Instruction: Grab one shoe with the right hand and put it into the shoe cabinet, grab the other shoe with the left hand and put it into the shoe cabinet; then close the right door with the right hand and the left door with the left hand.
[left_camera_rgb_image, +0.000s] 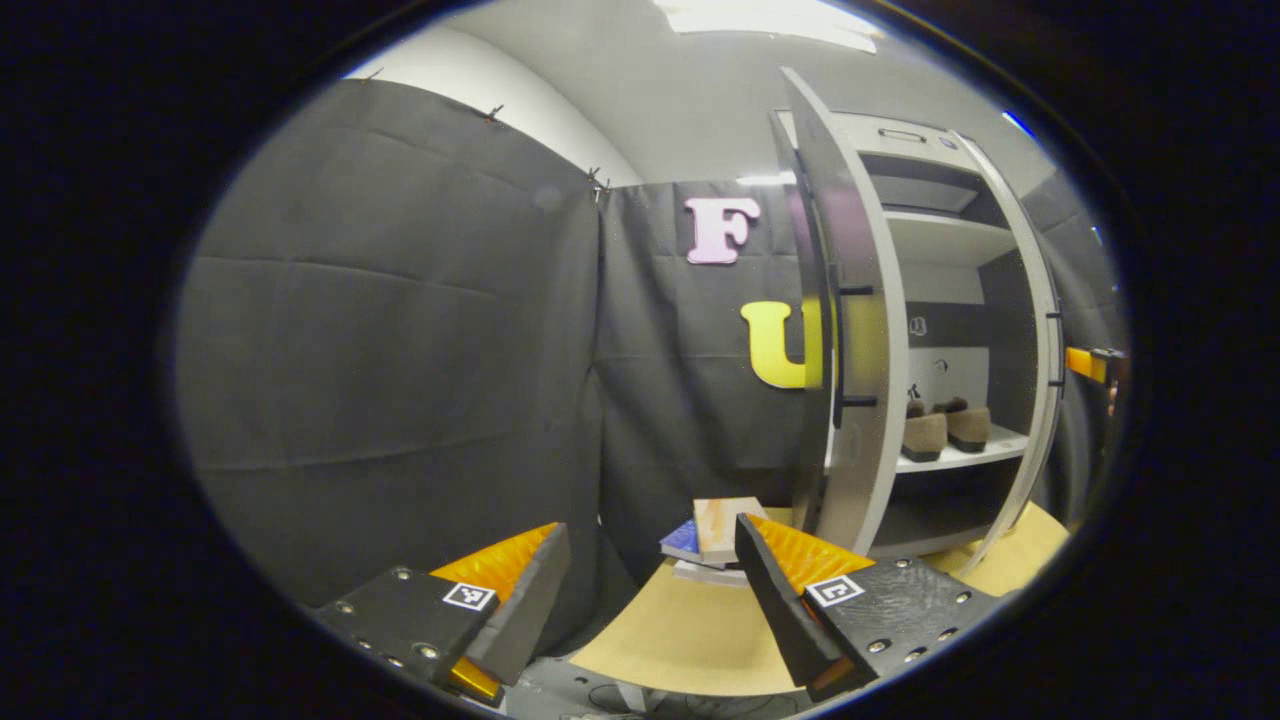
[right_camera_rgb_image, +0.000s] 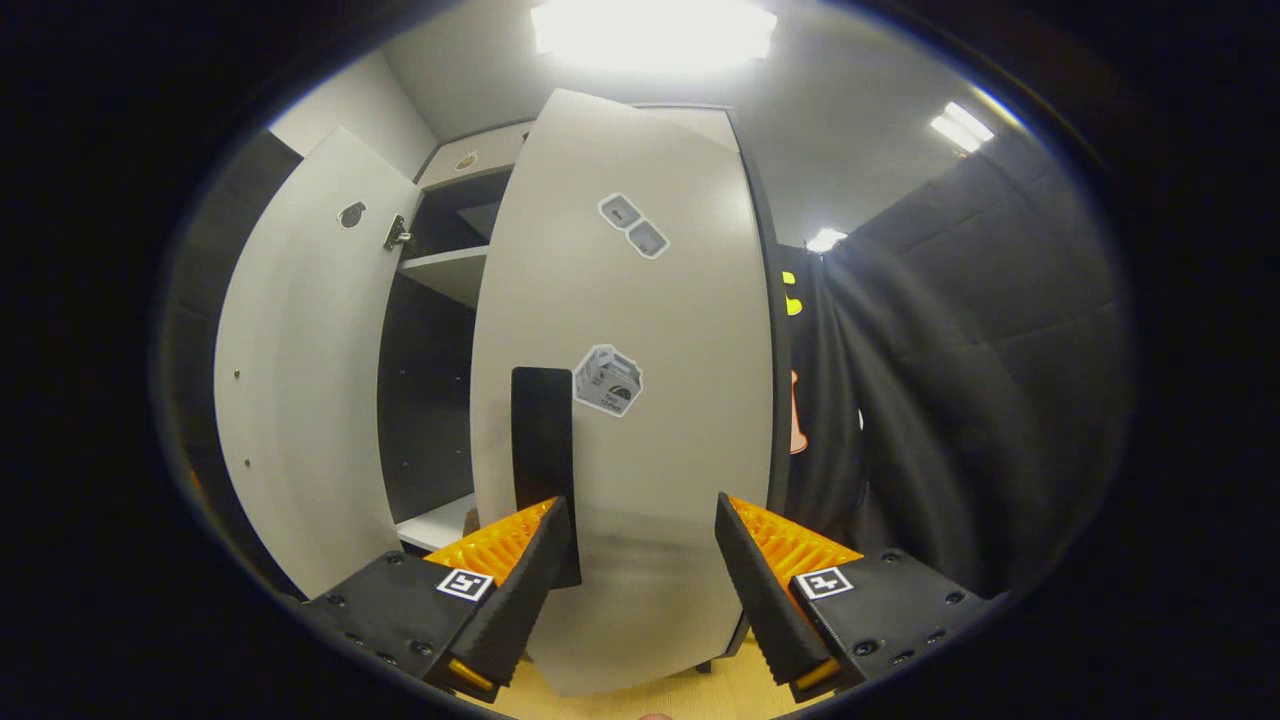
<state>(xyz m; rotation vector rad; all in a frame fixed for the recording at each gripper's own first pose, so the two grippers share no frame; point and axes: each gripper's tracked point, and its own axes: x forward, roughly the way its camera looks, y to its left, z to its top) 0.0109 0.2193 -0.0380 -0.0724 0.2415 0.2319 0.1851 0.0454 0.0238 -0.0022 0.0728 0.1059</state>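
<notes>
In the left gripper view the left tool (left_camera_rgb_image: 650, 575) stands wide open with nothing between its fingers, held above the near edge of a tan table (left_camera_rgb_image: 680, 640). Just past its fingertips a small stack of books (left_camera_rgb_image: 712, 540) lies on that table. Farther off, to the right, stands the shoe cabinet (left_camera_rgb_image: 940, 300), its left door (left_camera_rgb_image: 845, 330) swung open edge-on toward the camera and carrying a dark bar handle (left_camera_rgb_image: 840, 345). Inside, on a pale shelf (left_camera_rgb_image: 965, 455), the two brown shoes (left_camera_rgb_image: 945, 428) sit side by side, heels toward the viewer. At the far right edge the tip of the other gripper shows beside the cabinet's right door edge. In the right gripper view the right tool (right_camera_rgb_image: 645, 545) is likewise spread wide and grips nothing; its fingers sit close to the outer face of the right door (right_camera_rgb_image: 640, 400), the left finger just beside the door's dark handle (right_camera_rgb_image: 541, 440), though whether it touches cannot be told. That door stands partly open, and beyond its left edge the cabinet's dark interior and a shelf are visible, with the inner face of the left door farther left.
</notes>
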